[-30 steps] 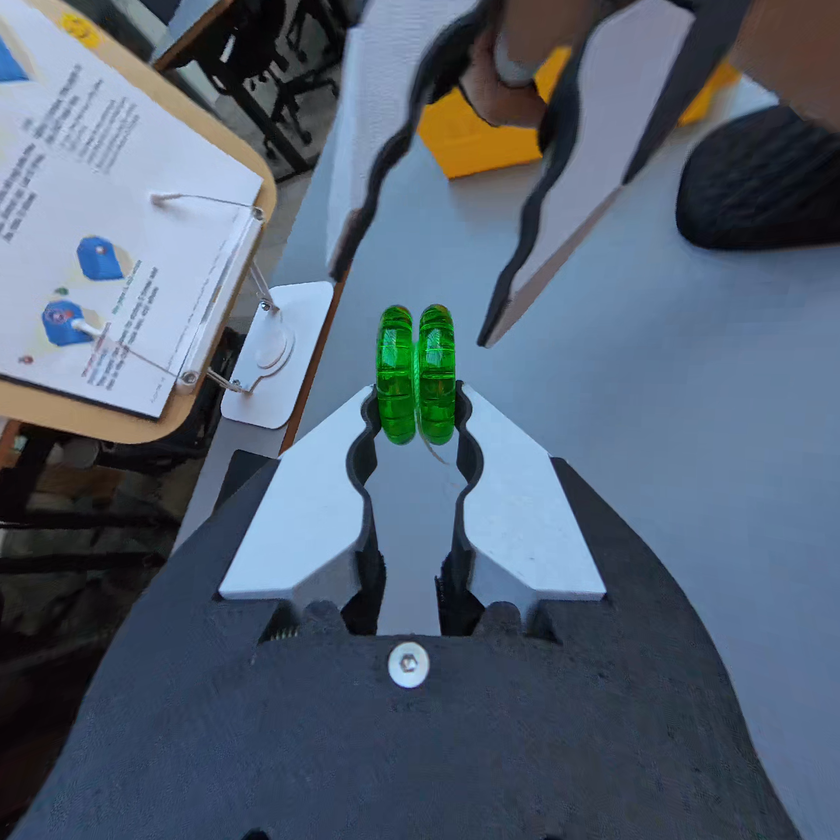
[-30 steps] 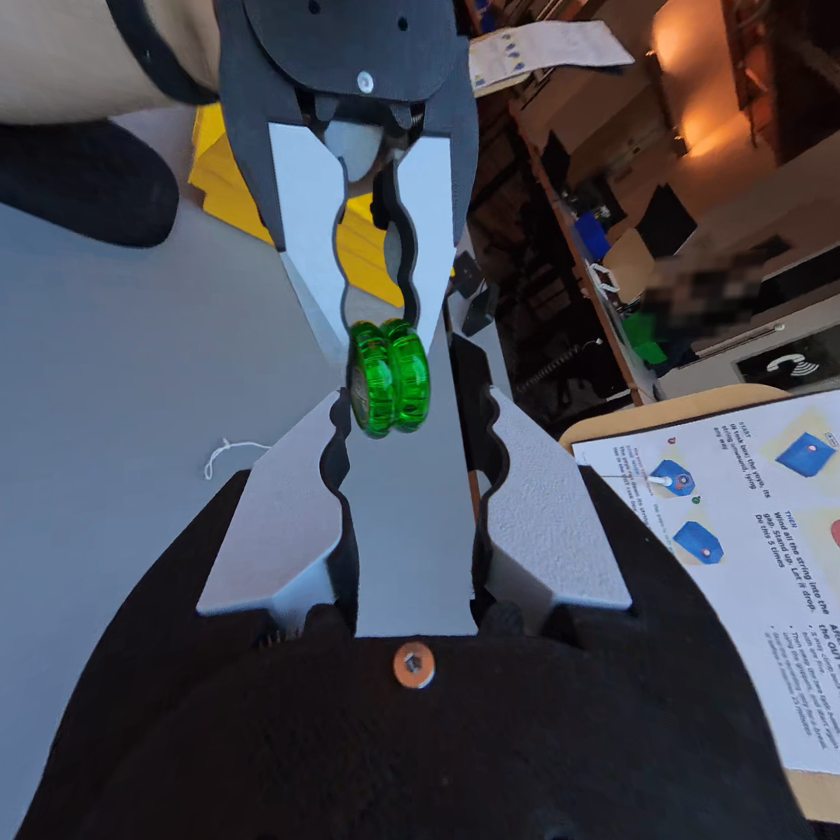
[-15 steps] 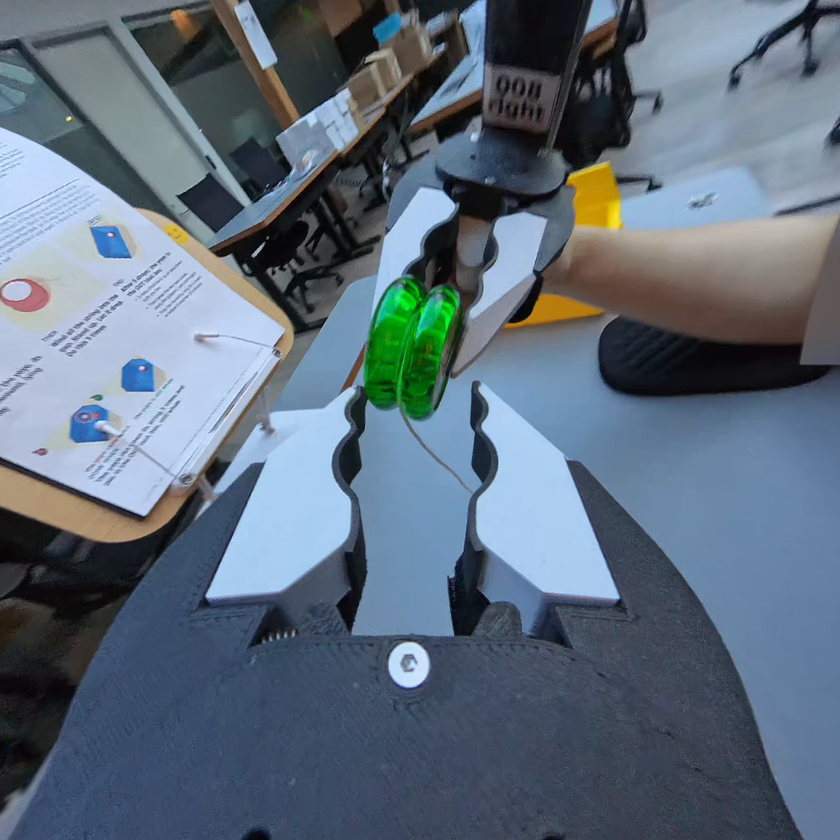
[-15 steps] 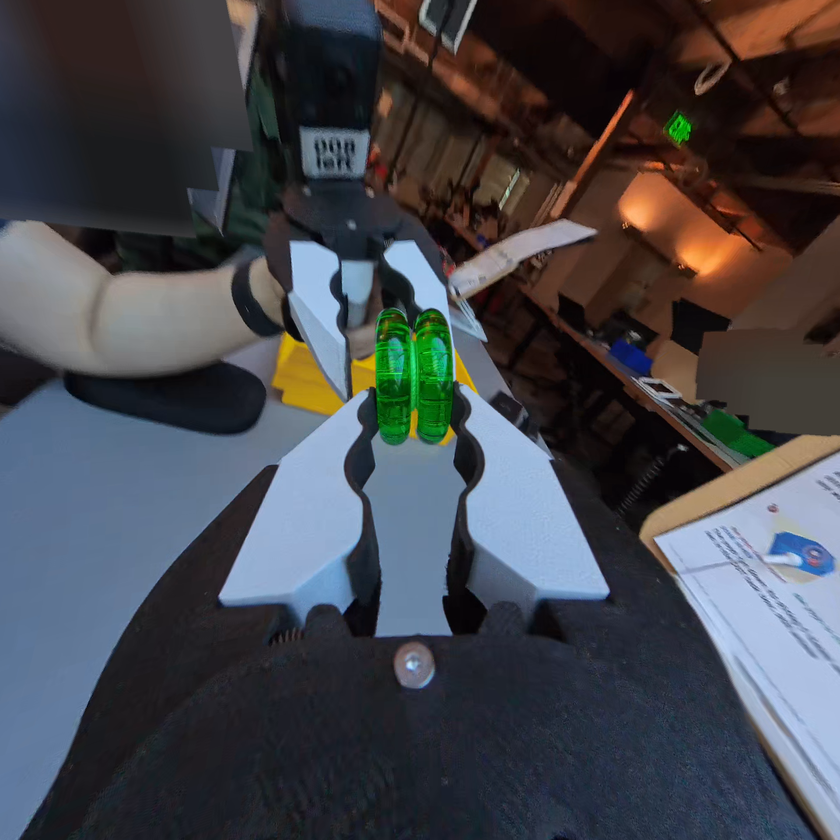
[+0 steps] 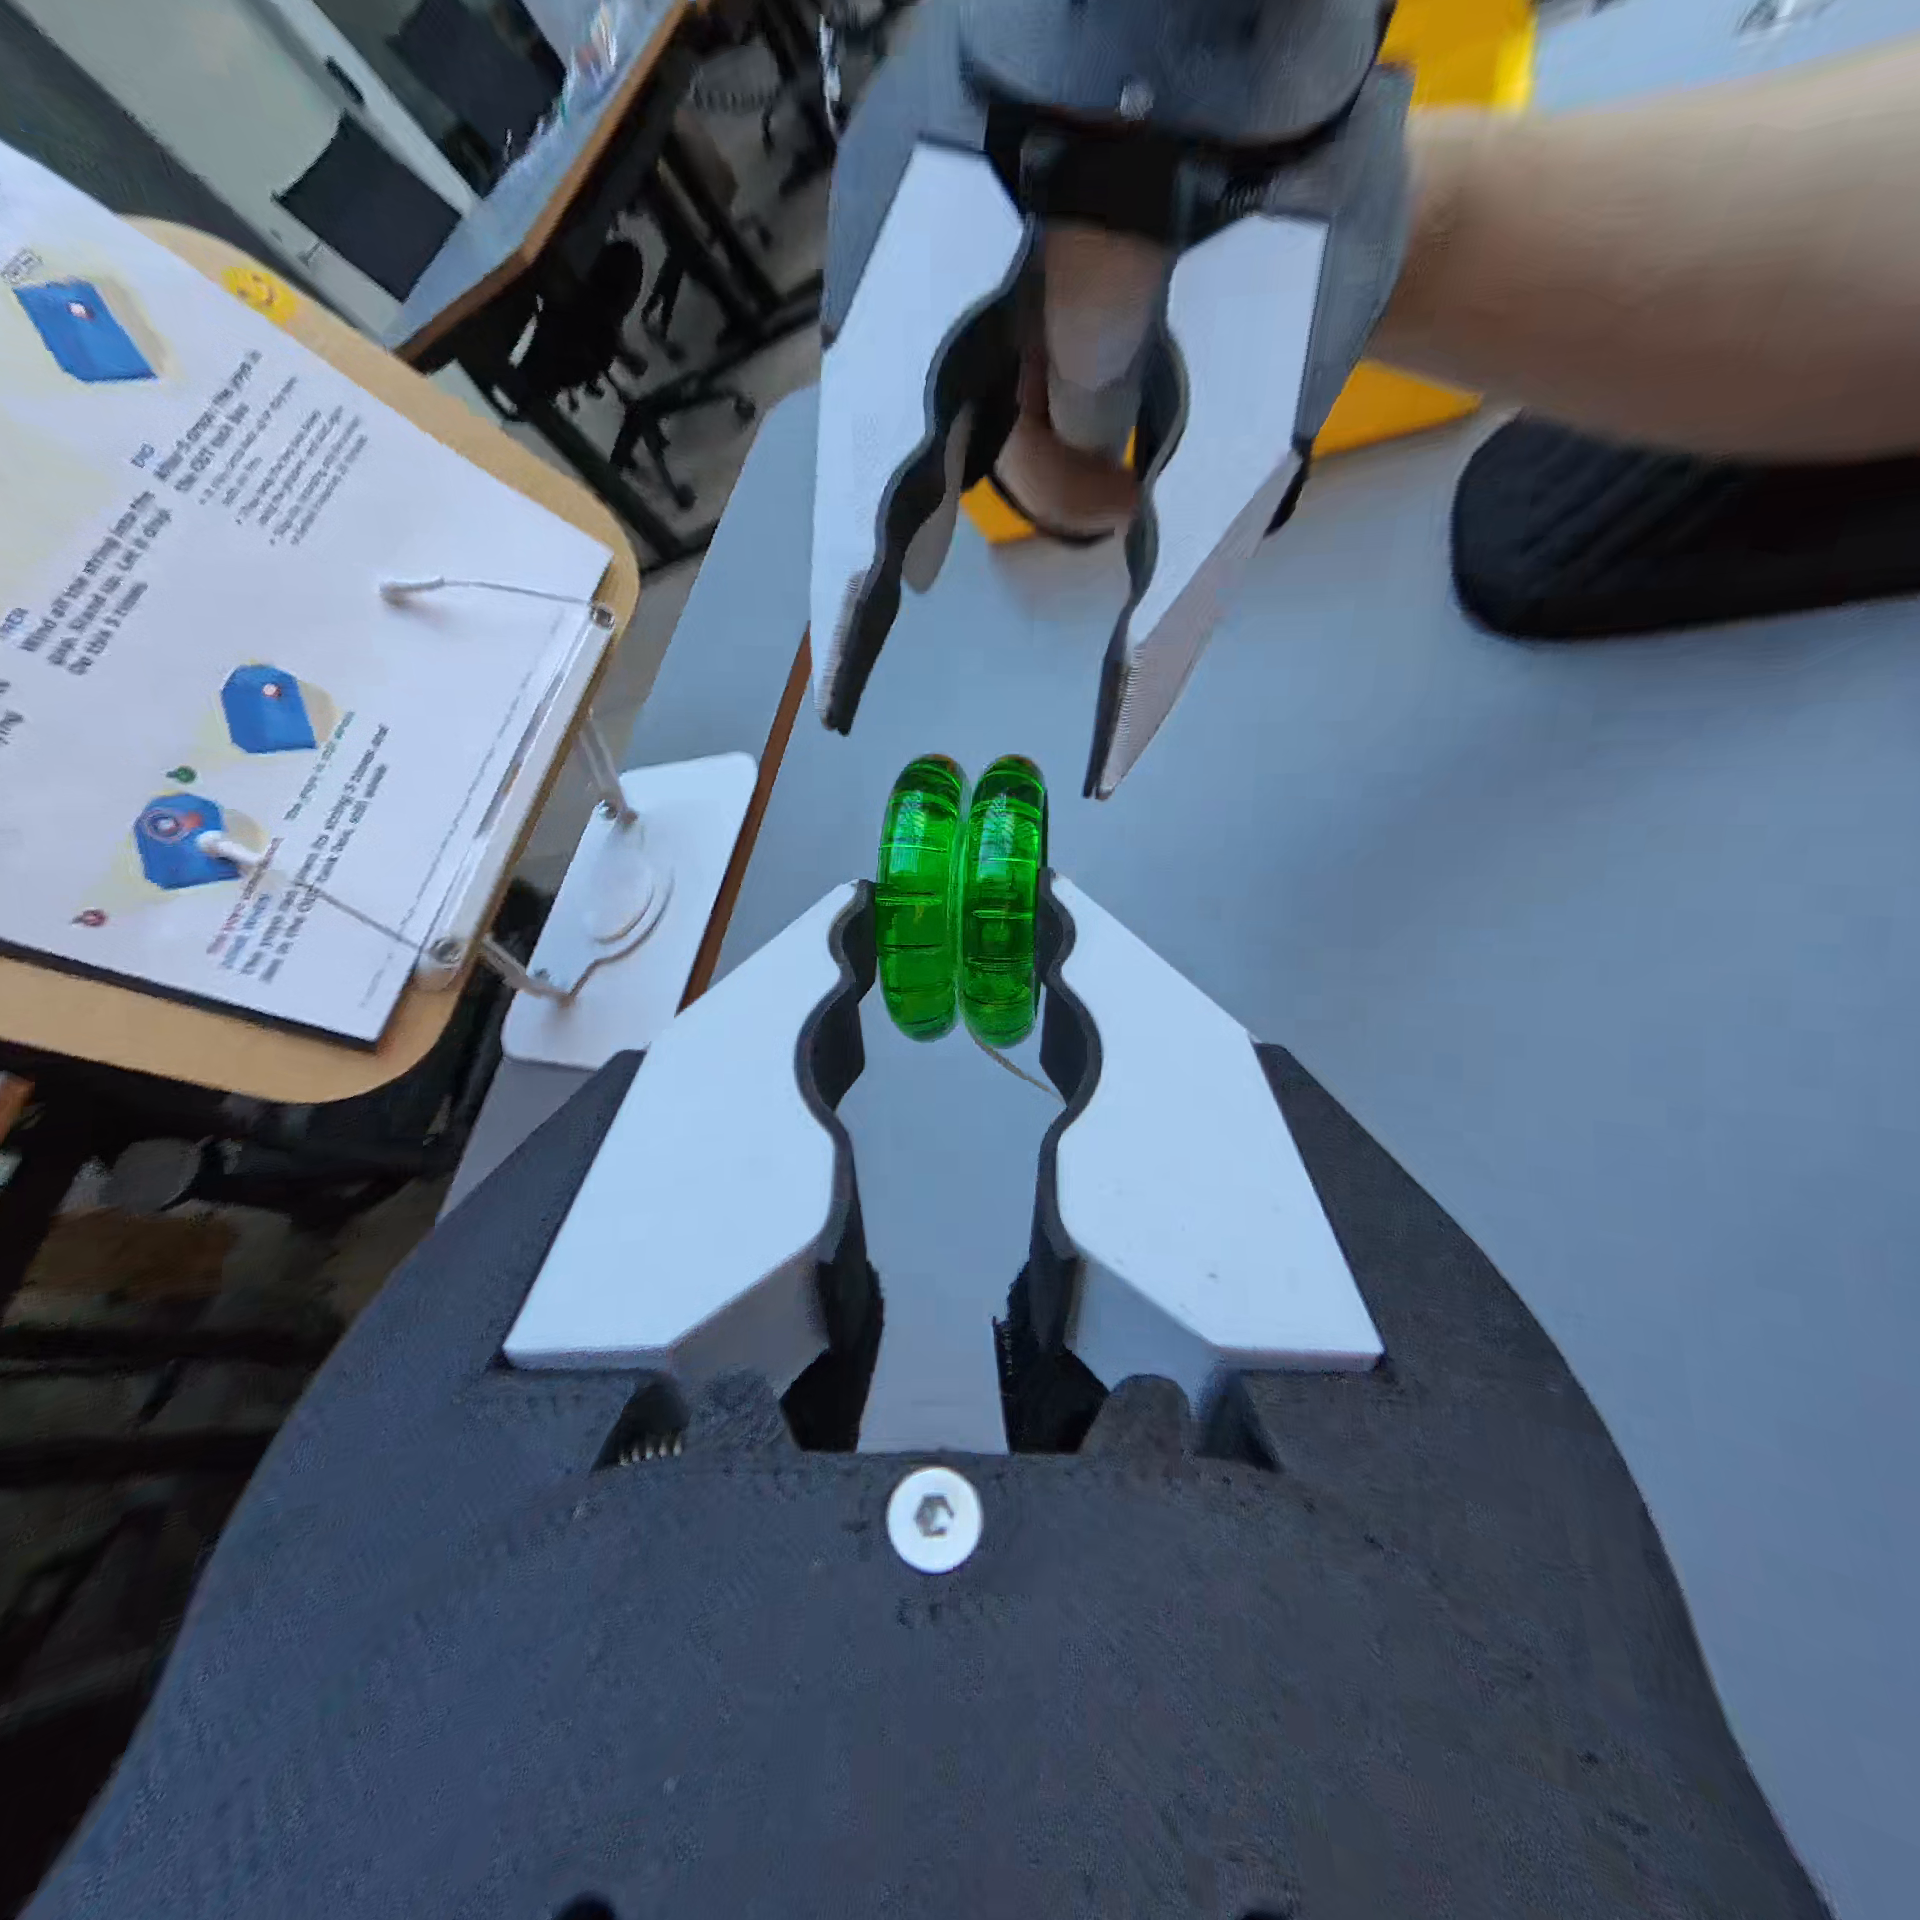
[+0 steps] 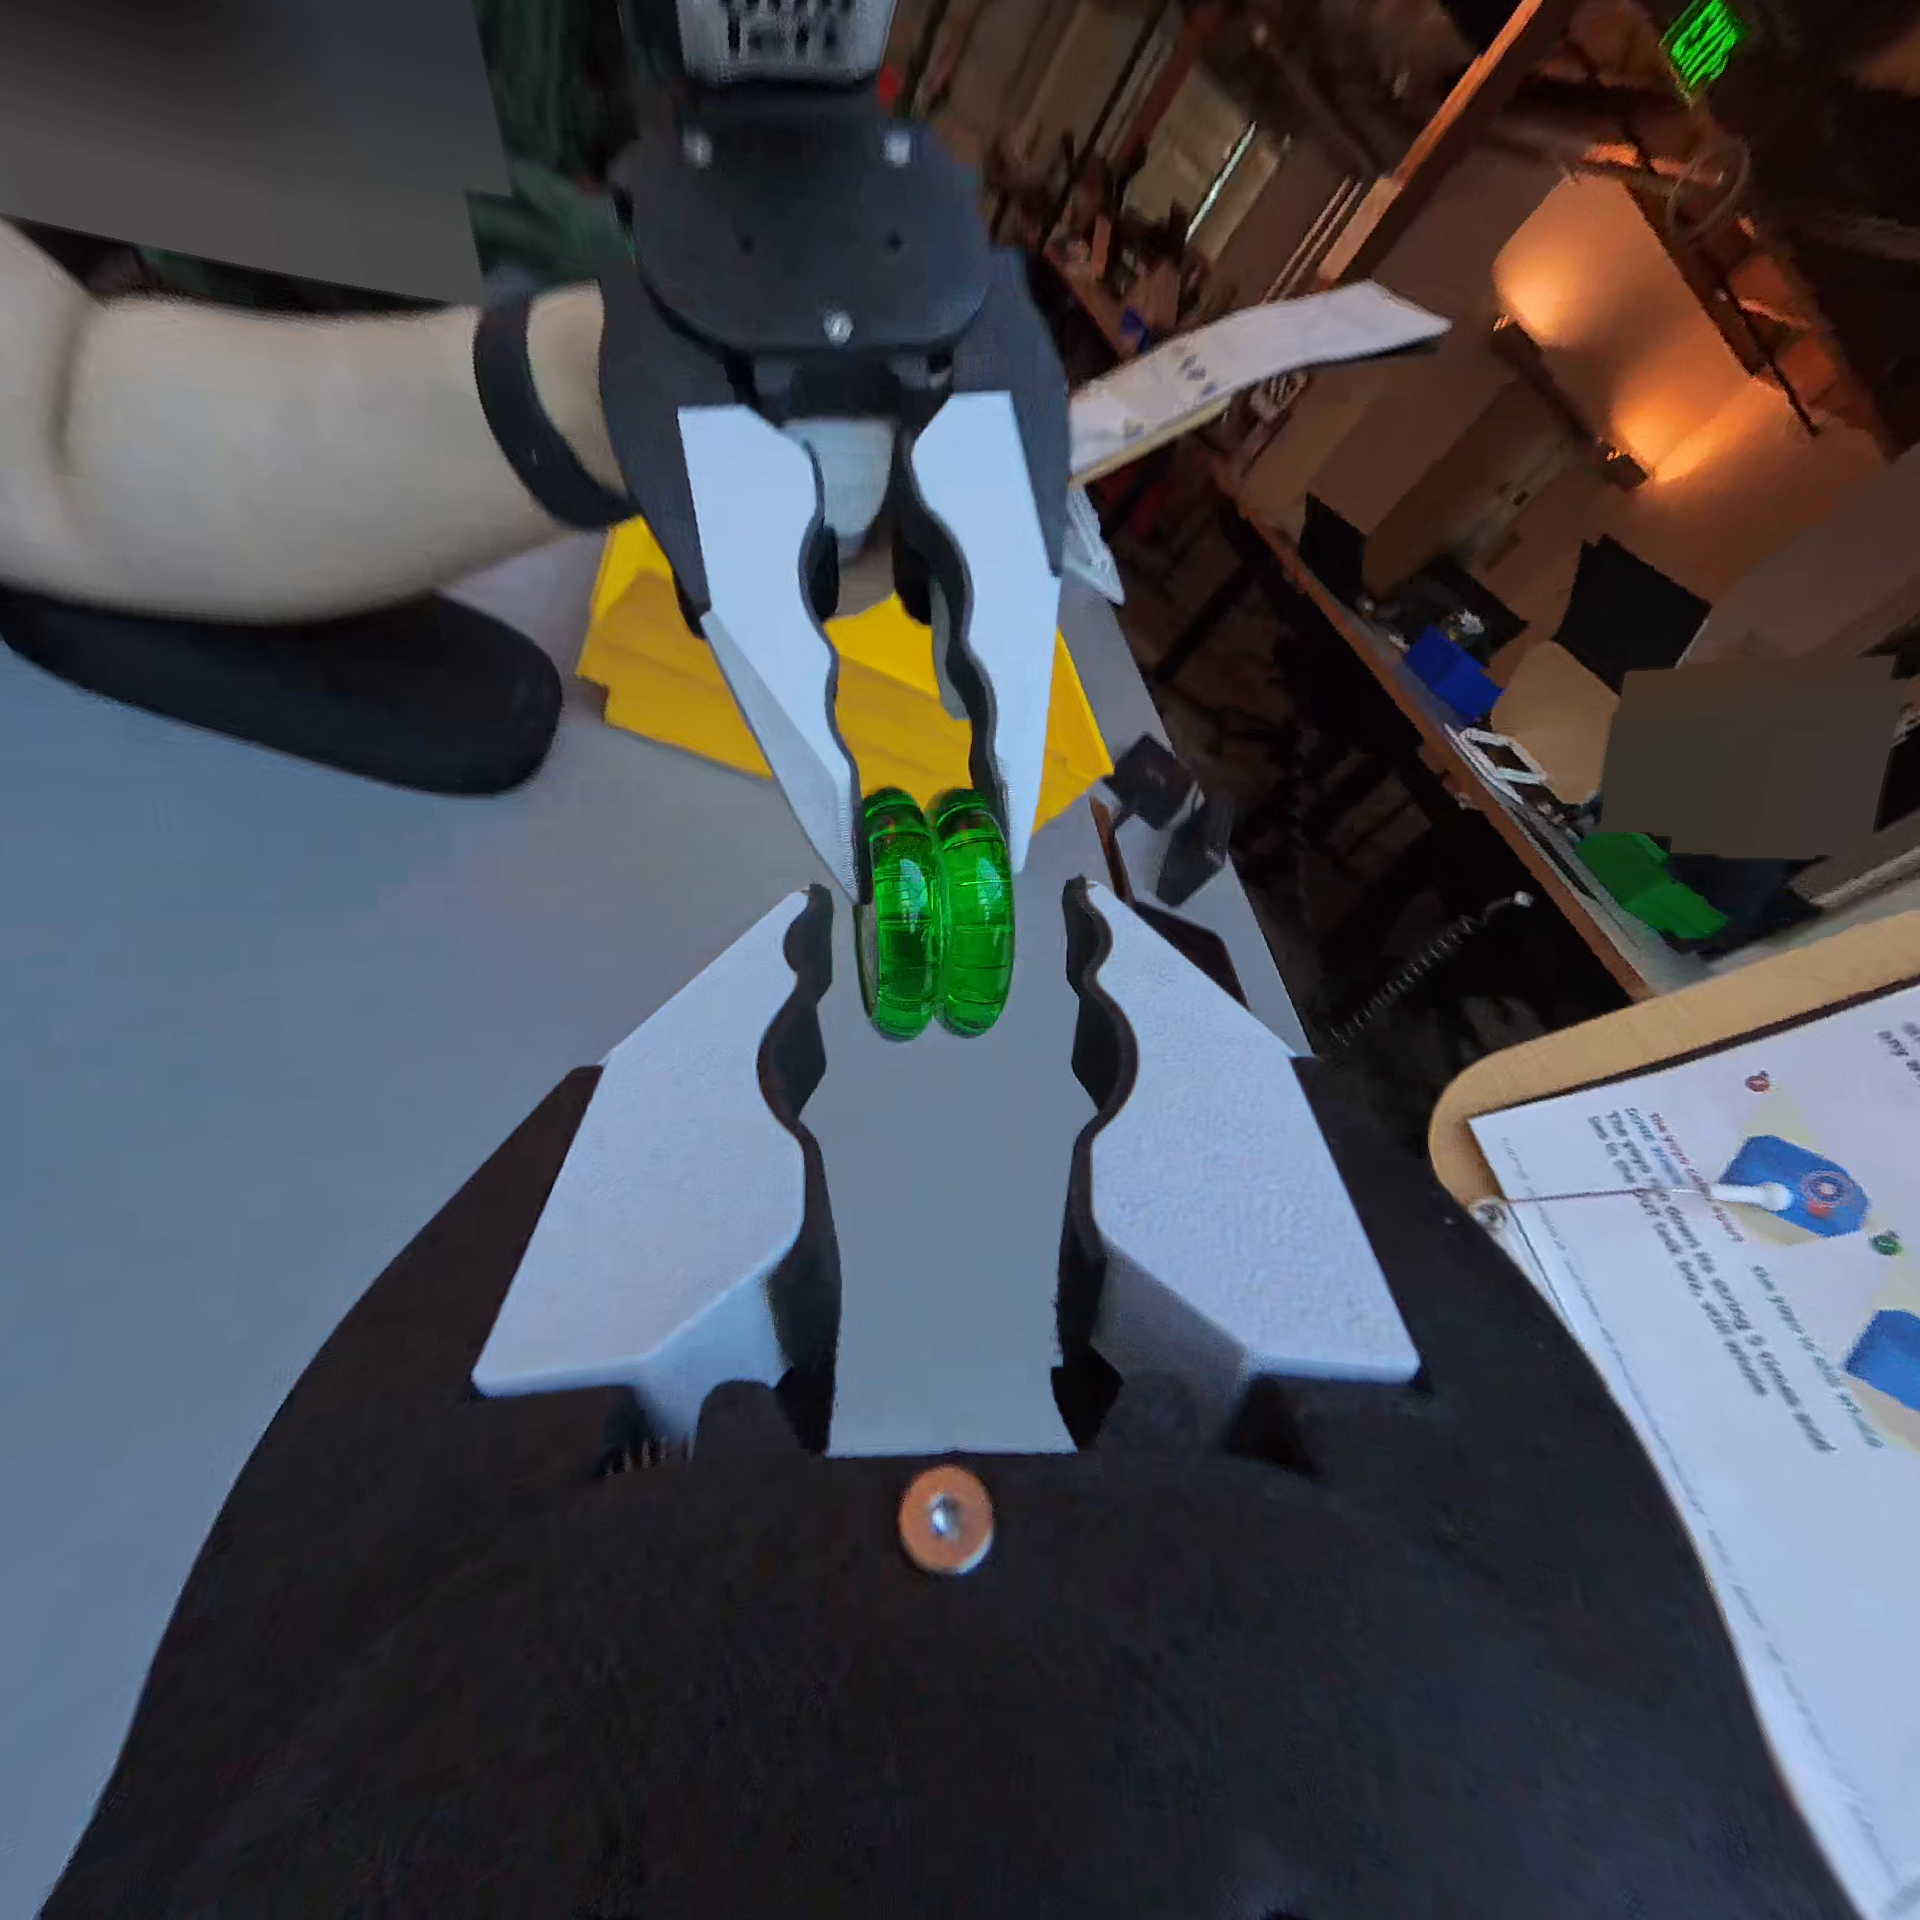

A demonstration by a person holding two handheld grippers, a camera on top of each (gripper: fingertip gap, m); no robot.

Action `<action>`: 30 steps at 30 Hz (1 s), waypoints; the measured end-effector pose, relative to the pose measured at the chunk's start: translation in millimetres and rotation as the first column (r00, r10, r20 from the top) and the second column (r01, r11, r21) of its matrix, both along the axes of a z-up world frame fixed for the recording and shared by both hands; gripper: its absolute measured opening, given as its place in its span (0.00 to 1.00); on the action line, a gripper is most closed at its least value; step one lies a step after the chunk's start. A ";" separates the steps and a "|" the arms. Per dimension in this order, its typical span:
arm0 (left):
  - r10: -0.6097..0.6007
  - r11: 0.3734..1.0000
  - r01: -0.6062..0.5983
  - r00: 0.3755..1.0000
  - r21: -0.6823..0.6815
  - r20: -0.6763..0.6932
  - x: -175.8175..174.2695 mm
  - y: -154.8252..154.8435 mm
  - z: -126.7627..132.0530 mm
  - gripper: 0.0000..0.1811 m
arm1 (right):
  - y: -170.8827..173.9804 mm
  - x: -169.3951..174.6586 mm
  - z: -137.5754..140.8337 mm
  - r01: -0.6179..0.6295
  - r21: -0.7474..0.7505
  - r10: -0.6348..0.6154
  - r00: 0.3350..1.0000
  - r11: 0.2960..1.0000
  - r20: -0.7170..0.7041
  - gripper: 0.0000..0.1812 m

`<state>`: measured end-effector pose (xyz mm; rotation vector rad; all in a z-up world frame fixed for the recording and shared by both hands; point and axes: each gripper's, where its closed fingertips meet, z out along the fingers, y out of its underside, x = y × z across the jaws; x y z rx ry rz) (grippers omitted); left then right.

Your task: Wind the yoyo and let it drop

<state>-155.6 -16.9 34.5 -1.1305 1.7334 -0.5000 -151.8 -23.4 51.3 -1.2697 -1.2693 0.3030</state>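
Observation:
The green transparent yoyo (image 5: 958,899) stands on edge above the grey table (image 5: 1507,987). My left gripper (image 5: 956,904) is shut on it, one fingertip on each side face. A thin string (image 5: 1016,1072) trails from its lower edge toward the right finger. My right gripper (image 5: 966,756) faces it from just beyond and is open, its tips apart from the yoyo. In the right wrist view my right gripper (image 6: 945,894) is open with gaps on both sides of the yoyo (image 6: 935,920), which the left gripper (image 6: 935,868) pinches from the far side.
A clipboard with an instruction sheet (image 5: 270,644) stands on a white stand base (image 5: 665,831) at the table's left edge. A yellow bin (image 6: 935,717) and a black pad (image 6: 312,707) lie farther back. A person's forearm (image 5: 1662,291) reaches in from the right.
Half a second ago the right gripper held the yoyo and the left was open. Now the left gripper is shut on it and the right has opened and drawn back slightly.

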 end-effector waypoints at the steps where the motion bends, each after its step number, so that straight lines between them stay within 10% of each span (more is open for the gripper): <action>1: 0.011 0.999 -0.010 0.999 0.039 -0.035 -0.5 0.1 -4.8 0.16 | 0.7 -1.6 -9.4 0.028 0.017 -0.029 0.995 0.999 0.092 0.25; 6: -0.012 0.999 0.016 0.995 0.045 -0.101 2.8 -7.3 -18.7 0.16 | 8.9 -5.6 -40.5 0.095 0.016 -0.096 0.956 0.995 0.278 0.17; 15: -0.120 0.946 0.185 0.962 -0.266 0.244 9.2 -13.3 18.0 0.38 | -6.9 3.6 28.8 -0.054 -0.034 0.046 0.980 0.998 -0.194 0.17; 19: -0.184 0.901 0.324 0.888 -0.289 0.421 11.9 -19.9 33.8 0.17 | -8.9 4.9 33.5 -0.139 -0.074 0.109 0.944 0.988 -0.313 0.17; 22: -0.161 0.943 0.247 0.925 -0.222 0.345 13.1 -11.1 22.9 0.16 | -0.1 9.4 17.1 -0.122 -0.155 0.076 0.959 0.980 -0.273 0.17; 25: -0.073 0.991 0.087 0.988 -0.103 0.139 8.7 4.8 0.6 0.16 | 10.8 13.2 7.3 -0.007 -0.147 -0.019 0.985 0.989 -0.174 0.37; 30: 0.056 0.988 -0.041 0.993 0.150 -0.101 1.2 15.9 -24.9 0.16 | 17.7 9.7 -20.6 0.144 0.040 -0.148 0.972 0.989 0.180 0.34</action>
